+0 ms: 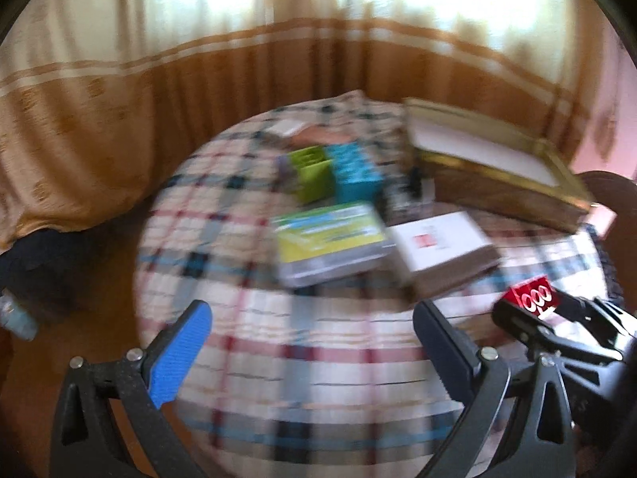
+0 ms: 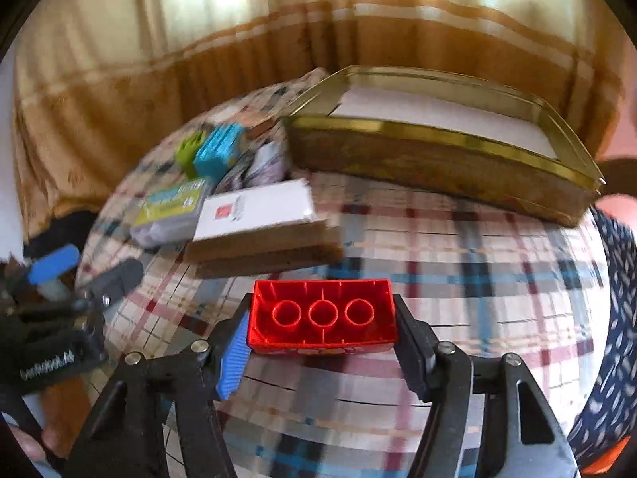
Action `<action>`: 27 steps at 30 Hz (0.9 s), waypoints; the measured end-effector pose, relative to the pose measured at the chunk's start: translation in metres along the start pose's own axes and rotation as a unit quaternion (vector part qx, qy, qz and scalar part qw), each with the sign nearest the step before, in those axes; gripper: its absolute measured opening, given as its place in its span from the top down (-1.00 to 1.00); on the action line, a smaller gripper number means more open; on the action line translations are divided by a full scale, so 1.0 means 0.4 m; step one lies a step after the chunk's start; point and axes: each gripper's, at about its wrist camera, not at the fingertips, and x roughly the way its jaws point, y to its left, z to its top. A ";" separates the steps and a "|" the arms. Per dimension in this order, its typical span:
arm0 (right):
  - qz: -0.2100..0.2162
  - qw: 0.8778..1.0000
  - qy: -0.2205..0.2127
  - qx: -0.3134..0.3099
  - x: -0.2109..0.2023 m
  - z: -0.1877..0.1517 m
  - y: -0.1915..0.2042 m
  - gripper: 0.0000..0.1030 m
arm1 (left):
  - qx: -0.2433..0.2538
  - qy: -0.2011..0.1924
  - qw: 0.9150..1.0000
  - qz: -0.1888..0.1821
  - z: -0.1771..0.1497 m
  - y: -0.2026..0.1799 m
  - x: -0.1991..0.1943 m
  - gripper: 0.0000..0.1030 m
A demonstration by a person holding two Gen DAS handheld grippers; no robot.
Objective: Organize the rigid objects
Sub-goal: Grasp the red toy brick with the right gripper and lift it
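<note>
My right gripper (image 2: pixel 322 338) is shut on a red toy brick (image 2: pixel 322 318), hollow underside facing the camera, held above the plaid tablecloth (image 2: pixel 458 279). The brick also shows in the left wrist view (image 1: pixel 535 298), at the right. My left gripper (image 1: pixel 310 346) is open and empty above the near part of the table. An open gold-rimmed tin box (image 2: pixel 446 159) with a white lining stands at the back right; it also shows in the left wrist view (image 1: pixel 493 175).
On the cloth lie a white-topped cardboard box (image 1: pixel 442 247), a green-labelled flat pack (image 1: pixel 330 239), a green brick (image 1: pixel 310 173) and a blue brick (image 1: pixel 354 177). Orange curtains (image 1: pixel 119 99) hang behind the round table. The views are blurred.
</note>
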 end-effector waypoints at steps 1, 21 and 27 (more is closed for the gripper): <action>-0.002 1.000 -0.007 0.006 -0.007 0.001 -0.012 -0.28 | 0.005 0.000 1.000 -0.010 0.005 -0.015 0.003 -0.99; -0.043 0.994 -0.049 0.092 -0.081 -0.019 -0.184 -0.28 | 0.033 0.024 0.979 -0.201 0.030 -0.176 0.070 -0.98; -0.036 0.994 -0.047 0.093 -0.077 -0.019 -0.189 -0.28 | 0.040 0.027 0.976 -0.212 0.028 -0.178 0.060 -0.71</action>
